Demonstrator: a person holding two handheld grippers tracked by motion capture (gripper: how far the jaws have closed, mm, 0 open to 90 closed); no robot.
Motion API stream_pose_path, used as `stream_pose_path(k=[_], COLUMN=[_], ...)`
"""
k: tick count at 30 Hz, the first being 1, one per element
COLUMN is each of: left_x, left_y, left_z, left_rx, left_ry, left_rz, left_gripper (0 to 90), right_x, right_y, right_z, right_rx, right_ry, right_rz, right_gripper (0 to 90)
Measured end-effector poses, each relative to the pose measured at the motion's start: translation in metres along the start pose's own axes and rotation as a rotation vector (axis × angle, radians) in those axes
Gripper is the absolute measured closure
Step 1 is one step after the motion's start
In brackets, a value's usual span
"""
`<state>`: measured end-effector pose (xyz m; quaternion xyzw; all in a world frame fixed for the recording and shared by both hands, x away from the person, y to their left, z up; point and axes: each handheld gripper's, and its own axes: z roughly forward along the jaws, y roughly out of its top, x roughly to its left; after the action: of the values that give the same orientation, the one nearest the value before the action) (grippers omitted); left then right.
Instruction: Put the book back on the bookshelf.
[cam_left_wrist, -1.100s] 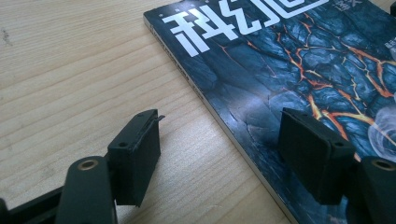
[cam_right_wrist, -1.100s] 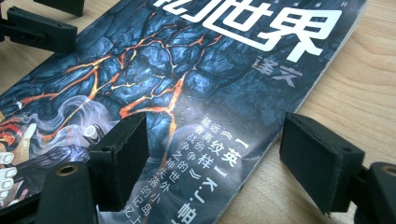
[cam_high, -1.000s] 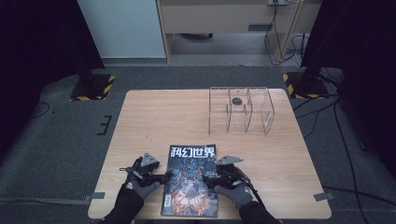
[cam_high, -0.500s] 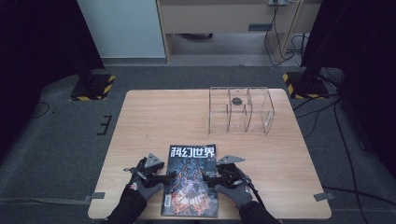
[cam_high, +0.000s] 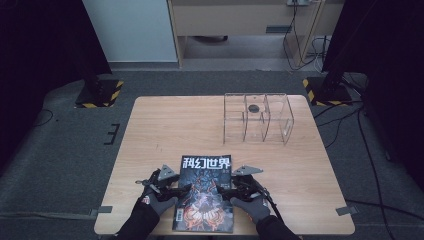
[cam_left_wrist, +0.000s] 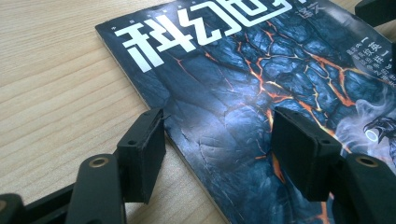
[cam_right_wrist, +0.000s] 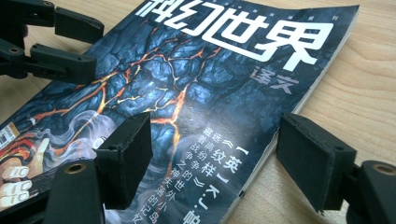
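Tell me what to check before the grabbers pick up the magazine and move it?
1. Left gripper open: ok, its jaws stand wide, one over each side of the magazine's edge.
2. Right gripper open: ok, its jaws straddle the opposite edge.
3. Magazine flat on the table: ok, it lies closed near the person's side.
4. A jaw under the cover for a grip: cannot tell; both pairs look to sit above or beside it.
5. Clear rack out of the way: ok, it stands at the far side, apart from the magazine.
6. Small dark thing in the rack: cannot tell what it is.
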<state>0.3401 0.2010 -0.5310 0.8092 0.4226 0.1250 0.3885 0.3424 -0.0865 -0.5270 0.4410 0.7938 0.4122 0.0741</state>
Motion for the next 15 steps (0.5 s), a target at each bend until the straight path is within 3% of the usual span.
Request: stream_pose_path(k=[9, 15], left_x=[-0.0004, -0.0006], left_y=[-0.0006, -0.0005], left_z=[-0.0002, -0.0001], left_rx=[-0.003, -0.003], left_ry=[0.003, 0.005], left_rz=[0.0, -0.002], left_gripper=[34.8, 34.8], right_x=[0.0011, -0.0018], right_y=[-0.003, -0.0027], right_z=[0.0027, 0.0022], right_rx=[0.016, -0.001], right_ry=[-0.028, -0.008], right_rz=[-0.03, 0.026], right_gripper=[26.6, 27.8])
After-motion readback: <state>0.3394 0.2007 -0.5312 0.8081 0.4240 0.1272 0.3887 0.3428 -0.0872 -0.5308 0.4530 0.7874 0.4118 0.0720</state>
